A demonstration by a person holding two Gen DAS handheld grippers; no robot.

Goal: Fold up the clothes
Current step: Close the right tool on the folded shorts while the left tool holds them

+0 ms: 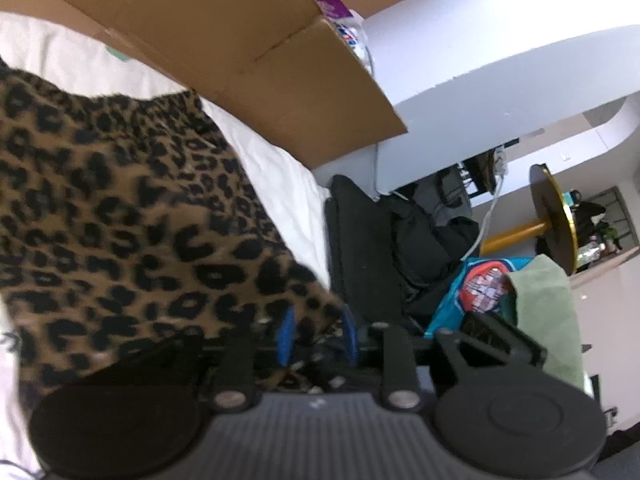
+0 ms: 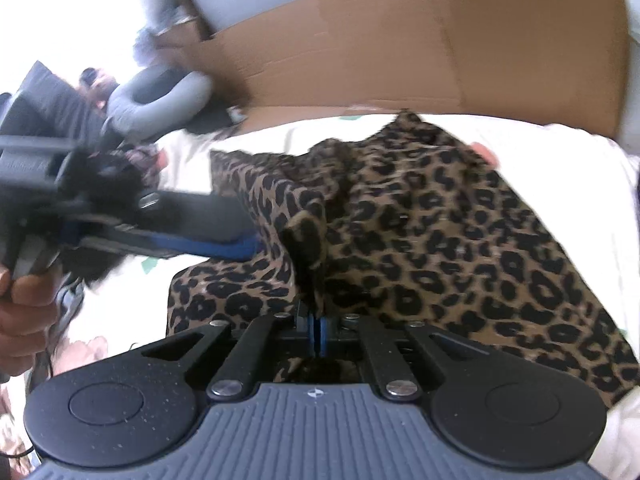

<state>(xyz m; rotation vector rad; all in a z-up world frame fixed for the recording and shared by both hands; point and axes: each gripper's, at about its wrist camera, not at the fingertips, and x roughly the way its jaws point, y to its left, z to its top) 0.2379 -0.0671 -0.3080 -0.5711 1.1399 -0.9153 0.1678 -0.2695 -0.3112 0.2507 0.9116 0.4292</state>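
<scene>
Left wrist view: the leopard cloth (image 1: 120, 208) fills the left and centre of the frame, spread over a white bed (image 1: 276, 176).
Left tongs (image 1: 318, 334): bottom centre, blue pads apart, a corner of the cloth lying between them; whether the pads press it I cannot tell.
Box (image 1: 224, 36): brown cardboard, across the top, behind the cloth.
Right side: a dark bag (image 1: 400, 232), then a green towel (image 1: 548, 312) at lower right.
Right wrist view: a hand (image 2: 24, 304) at the left edge holds the left tongs (image 2: 244, 240), whose blue finger reaches the cloth's left edge.
Cloth (image 2: 440, 240): centre and right, rumpled on the bed (image 2: 560, 148), the box (image 2: 440, 40) standing behind it.
Right tongs (image 2: 318, 334): bottom centre, pads together, clamped on a raised fold of the cloth.
</scene>
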